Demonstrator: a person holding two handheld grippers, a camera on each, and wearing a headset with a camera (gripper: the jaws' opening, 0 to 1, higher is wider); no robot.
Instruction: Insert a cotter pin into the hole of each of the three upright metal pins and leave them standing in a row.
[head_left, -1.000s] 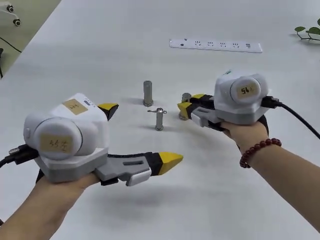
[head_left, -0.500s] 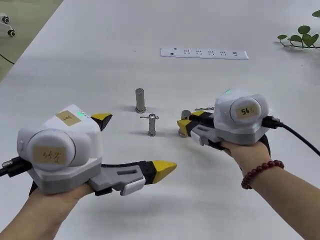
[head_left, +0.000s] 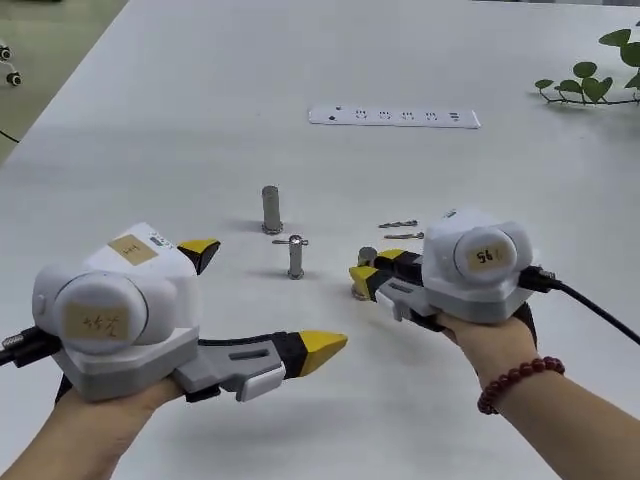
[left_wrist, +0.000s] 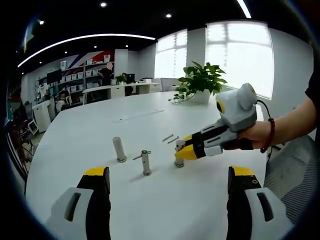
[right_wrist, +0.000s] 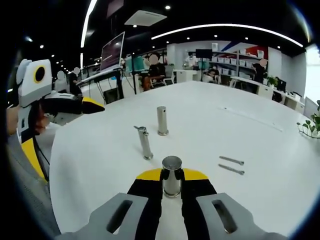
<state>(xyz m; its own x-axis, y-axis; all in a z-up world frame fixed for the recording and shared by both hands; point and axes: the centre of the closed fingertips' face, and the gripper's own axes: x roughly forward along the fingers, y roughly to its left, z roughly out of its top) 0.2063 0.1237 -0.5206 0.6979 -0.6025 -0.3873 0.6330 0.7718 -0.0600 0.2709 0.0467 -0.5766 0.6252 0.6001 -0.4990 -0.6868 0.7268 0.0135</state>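
Has pulled the nearest metal pin (right_wrist: 172, 176) closer to the near edge of the bench (head_left: 380, 430), away from its old spot, using the right gripper (head_left: 368, 270). Has left that pin out of line with the other two for now. Also uncovers two loose cotter pins (head_left: 398, 224), lying side by side just behind the right gripper, toward the far edge.

Looks like one step done and two to go. Shows a cotter pin (head_left: 290, 241) already poked through the top of the middle metal pin (head_left: 296, 262). Shows none in the far metal pin (head_left: 271, 208), and none in the nearest one.

Squeezes the nearest pin between the right fingers (right_wrist: 197, 176), closed snug on both sides. Holds it straight up, low by the bench top. Cannot tell if the bottom touches.

Spreads the left gripper (head_left: 262, 295) wide open, with nothing inside and touching nothing. Hovers over the near left part of the bench, well apart from all three metal pins.

Probably needs the left gripper to fetch a loose cotter pin next, with the right one holding the metal pin steady. Will need the row made straight again at the end.
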